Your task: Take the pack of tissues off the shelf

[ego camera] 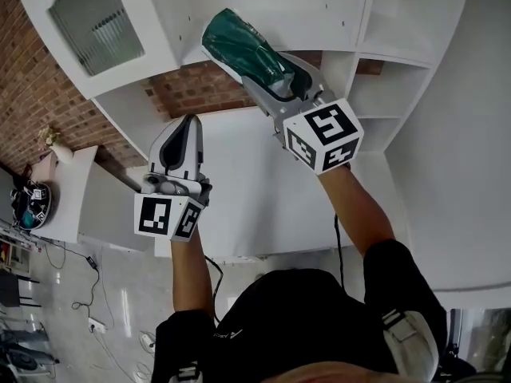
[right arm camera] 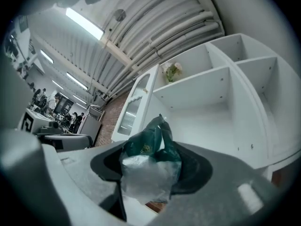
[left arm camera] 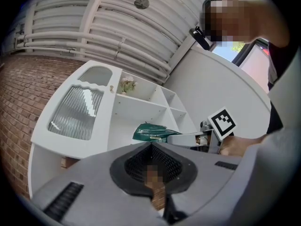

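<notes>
Head view: tissue pack lower end hidden inside right hand-held gripper.

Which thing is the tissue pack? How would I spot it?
Find the big white shelf unit against the brick wall. Before it, the right tool clamps the pack of tissues: the only dark green, crinkly thing amid white.

We are seeing open-fronted shelf compartments giving room, upright dividers walling them apart, a flower spray occupying one bay, a ribbed glass door closing the left.
</notes>
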A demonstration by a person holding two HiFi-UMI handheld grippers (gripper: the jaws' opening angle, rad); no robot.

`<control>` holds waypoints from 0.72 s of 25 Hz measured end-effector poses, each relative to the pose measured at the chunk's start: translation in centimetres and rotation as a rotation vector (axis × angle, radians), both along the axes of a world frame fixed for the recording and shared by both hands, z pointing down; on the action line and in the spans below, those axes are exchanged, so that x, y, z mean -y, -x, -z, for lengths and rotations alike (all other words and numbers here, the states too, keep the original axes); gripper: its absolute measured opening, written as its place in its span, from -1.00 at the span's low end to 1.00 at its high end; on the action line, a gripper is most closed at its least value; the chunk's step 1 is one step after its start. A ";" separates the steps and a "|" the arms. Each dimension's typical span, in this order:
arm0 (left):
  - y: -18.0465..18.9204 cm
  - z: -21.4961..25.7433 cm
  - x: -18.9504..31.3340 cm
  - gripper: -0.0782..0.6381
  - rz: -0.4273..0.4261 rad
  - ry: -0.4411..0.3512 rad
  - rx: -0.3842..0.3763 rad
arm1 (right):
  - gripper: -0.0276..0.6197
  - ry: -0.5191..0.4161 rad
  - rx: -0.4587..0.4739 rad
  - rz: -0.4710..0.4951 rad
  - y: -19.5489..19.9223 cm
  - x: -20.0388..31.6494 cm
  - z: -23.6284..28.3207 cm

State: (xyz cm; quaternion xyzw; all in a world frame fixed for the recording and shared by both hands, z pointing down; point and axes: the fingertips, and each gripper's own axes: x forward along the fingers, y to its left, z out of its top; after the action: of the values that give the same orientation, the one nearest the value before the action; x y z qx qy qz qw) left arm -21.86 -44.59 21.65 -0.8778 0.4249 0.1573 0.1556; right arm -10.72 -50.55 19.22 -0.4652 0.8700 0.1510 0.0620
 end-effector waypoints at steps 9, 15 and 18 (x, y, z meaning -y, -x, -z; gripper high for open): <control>-1.0 -0.1 -0.3 -0.79 -0.006 0.039 -0.035 | -0.15 0.032 0.073 0.044 -1.5 -3.2 -3.4; -2.1 -3.4 -2.3 -0.79 0.020 0.056 -0.017 | -0.17 0.072 0.118 0.046 -3.3 -5.5 -8.1; -2.5 -3.5 -2.4 -0.79 0.023 0.049 -0.008 | -0.18 0.075 0.119 0.051 -3.4 -5.7 -8.6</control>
State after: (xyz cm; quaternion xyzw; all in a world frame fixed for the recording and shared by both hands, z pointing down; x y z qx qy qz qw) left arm -19.34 -42.19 25.12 -0.8757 0.4394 0.1484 0.1344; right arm -7.29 -44.90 27.77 -0.4530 0.8814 0.0887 0.0998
